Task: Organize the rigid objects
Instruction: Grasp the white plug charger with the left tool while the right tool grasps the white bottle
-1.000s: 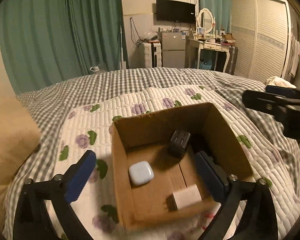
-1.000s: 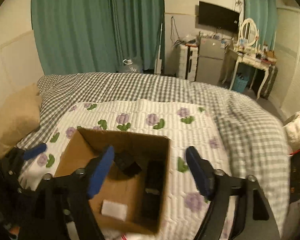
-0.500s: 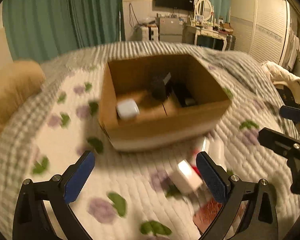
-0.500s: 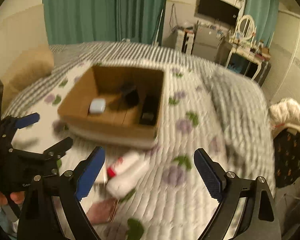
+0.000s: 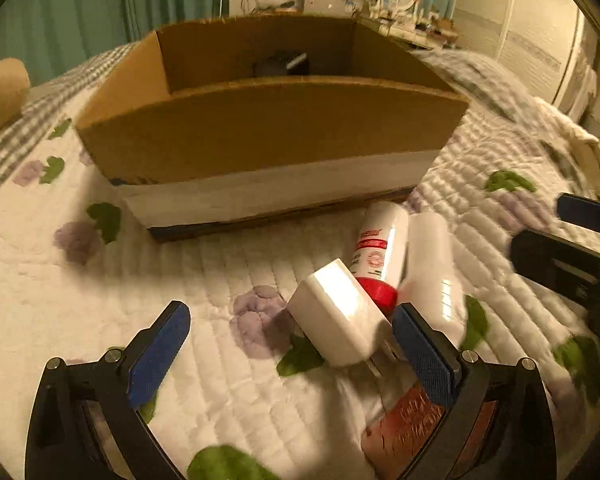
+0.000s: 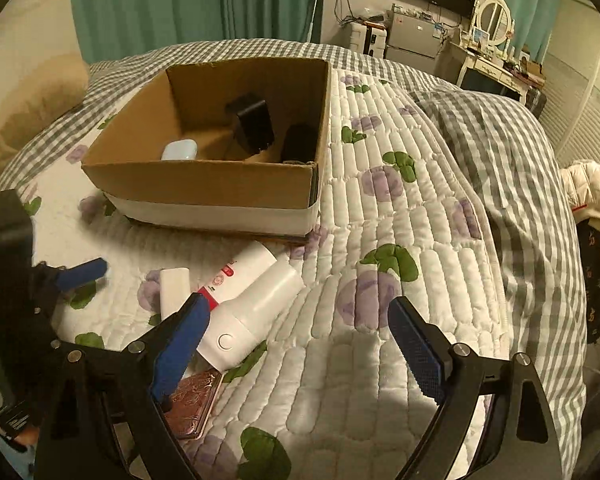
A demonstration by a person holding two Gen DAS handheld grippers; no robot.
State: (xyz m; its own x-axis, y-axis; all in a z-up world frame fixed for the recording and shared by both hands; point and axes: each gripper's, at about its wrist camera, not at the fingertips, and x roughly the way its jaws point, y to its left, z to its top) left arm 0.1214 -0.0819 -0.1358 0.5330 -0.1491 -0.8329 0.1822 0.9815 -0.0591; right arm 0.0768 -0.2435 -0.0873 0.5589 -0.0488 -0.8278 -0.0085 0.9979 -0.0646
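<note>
My left jaws (image 5: 288, 338) are wide open, gripping nothing; the white charger (image 5: 340, 312) sits between them, just beside the right pad (image 5: 422, 354), contact unclear. My right jaws (image 6: 296, 346) are also spread wide and empty, the left pad (image 6: 180, 354) overlapping the near end of the white bottle (image 6: 252, 312) in view; touching or not, can't tell.

Versus half a second ago: both rigs have dropped lower and closer to the pile, and the box (image 6: 204, 188) now fills the far half of the left view.

The box is brown corrugated cardboard with a white band along its base, open on top. It holds a black adapter (image 6: 252, 124), a pale blue rounded case (image 6: 179, 150) and a dark item at far right. In front of it, on the quilted floral bed cover (image 6: 380, 240), lie the glossy blocky charger, the red-capped tube (image 6: 240, 270), the smooth cylindrical bottle, and a flat pink patterned case (image 6: 194, 404) nearest me.
</note>
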